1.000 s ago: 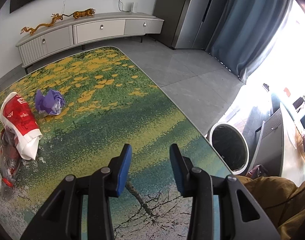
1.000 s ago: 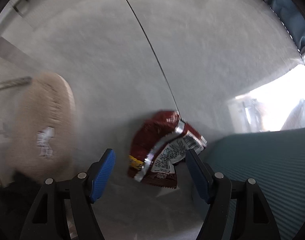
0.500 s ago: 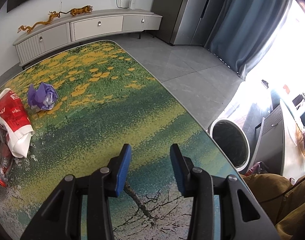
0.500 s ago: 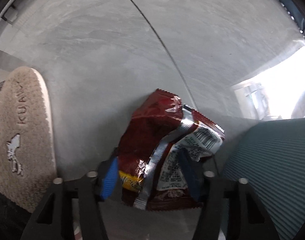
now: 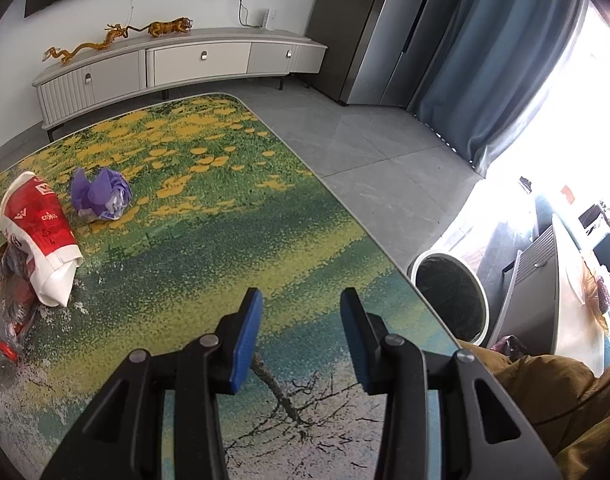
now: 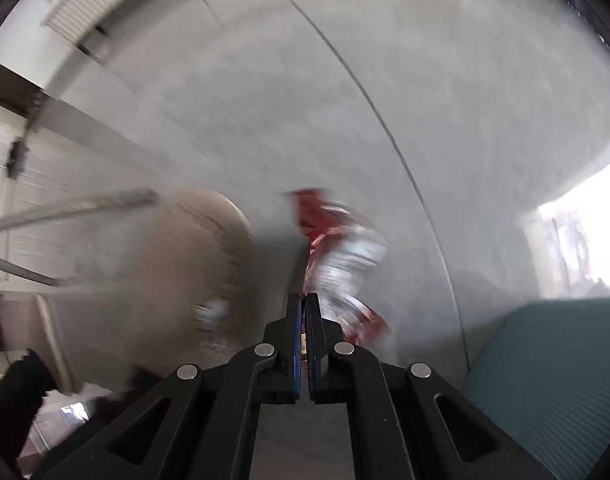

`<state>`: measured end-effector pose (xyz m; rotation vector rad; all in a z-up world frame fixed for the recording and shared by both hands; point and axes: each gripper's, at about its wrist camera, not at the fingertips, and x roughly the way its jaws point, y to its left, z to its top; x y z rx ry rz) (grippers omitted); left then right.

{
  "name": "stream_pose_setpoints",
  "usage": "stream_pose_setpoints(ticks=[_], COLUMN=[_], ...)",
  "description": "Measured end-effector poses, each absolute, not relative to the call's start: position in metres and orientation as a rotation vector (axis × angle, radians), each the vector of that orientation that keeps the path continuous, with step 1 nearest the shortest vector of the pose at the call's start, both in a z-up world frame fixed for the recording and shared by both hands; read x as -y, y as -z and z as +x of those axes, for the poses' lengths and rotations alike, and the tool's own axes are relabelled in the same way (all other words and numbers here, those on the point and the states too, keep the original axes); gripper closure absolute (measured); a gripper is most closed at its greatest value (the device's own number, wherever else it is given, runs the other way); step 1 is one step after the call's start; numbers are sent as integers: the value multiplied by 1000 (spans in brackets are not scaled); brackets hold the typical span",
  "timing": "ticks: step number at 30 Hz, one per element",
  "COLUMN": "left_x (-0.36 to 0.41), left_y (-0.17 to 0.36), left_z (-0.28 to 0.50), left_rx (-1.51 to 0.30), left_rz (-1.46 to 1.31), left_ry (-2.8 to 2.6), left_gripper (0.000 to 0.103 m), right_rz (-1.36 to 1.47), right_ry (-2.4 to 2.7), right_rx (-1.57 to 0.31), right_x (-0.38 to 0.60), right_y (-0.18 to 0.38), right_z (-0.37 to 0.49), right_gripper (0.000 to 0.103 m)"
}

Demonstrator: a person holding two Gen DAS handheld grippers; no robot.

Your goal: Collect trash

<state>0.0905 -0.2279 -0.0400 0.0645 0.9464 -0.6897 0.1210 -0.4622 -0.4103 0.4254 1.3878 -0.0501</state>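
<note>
In the right wrist view my right gripper [image 6: 304,300] is shut on a red and silver snack wrapper [image 6: 337,256], which hangs blurred above the grey floor. In the left wrist view my left gripper [image 5: 301,300] stands open with nothing between its blue pads, above a table with a green and yellow painted top [image 5: 225,240]. A red and white paper cup [image 5: 37,232] lies on its side at the left. A crumpled purple wrapper [image 5: 101,196] sits behind the cup. A white bin with a dark inside [image 5: 451,296] stands on the floor to the right of the table.
A beige slipper [image 6: 177,280] on a foot is left of the wrapper, and a teal mat [image 6: 553,380] lies at the lower right. More clear and red plastic trash [image 5: 9,304] lies at the table's left edge. A grey cabinet [image 5: 177,64] lines the far wall.
My right gripper closed on the snack wrapper and lifted it off the floor; the view is now blurred. The left gripper has hardly moved.
</note>
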Motion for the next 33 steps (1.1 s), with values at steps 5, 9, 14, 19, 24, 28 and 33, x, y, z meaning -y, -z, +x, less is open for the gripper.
stream_pose_setpoints(ticks=[5, 9, 14, 19, 24, 28, 33], left_x=[220, 213, 209, 205, 209, 216, 224], left_y=[30, 22, 19, 25, 36, 45, 55], left_z=[84, 75, 69, 77, 91, 99, 103], left_rx=[-925, -906, -893, -911, -947, -973, -994], left_rz=[22, 0, 7, 24, 50, 71, 90], left_ry=[709, 735, 745, 703, 660, 639, 632], left_gripper=[64, 64, 64, 62, 59, 59, 56], right_rz=[461, 479, 449, 447, 399, 287, 170], right_ry=[20, 24, 40, 8, -20, -74, -71], right_rx=[-1242, -1152, -1155, -1250, -1355, -1384, -1430], right_x=[470, 487, 490, 474, 448, 420, 400], right_y=[320, 256, 235, 294, 378, 416, 456], right_z=[112, 93, 92, 111, 136, 159, 178], right_gripper=[101, 101, 97, 56, 44, 37, 37])
